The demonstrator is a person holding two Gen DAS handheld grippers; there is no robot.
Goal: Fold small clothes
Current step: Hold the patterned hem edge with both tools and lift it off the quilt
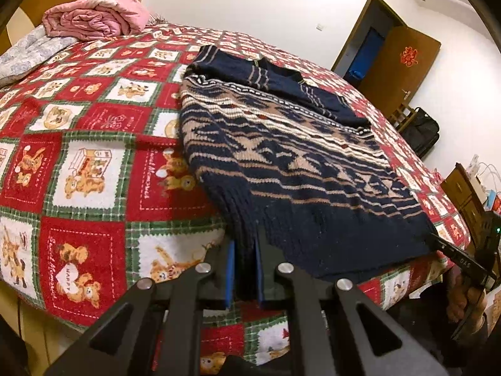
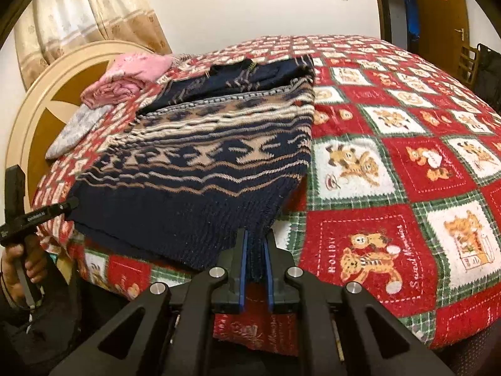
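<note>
Left wrist view: your left gripper [image 1: 245,269] is clamped on the near left corner of the sweater [image 1: 281,144], its blue pads pinching the ribbed hem. The sweater lies flat on the bed [image 1: 81,163], sleeves folded in at the far end, and your right hand [image 1: 466,297] shows at the near right.

Right wrist view: your right gripper [image 2: 256,260] is likewise closed on the near right hem corner. You look ready for the lengthwise fold: lift both corners evenly and carry them towards the collar.
</note>
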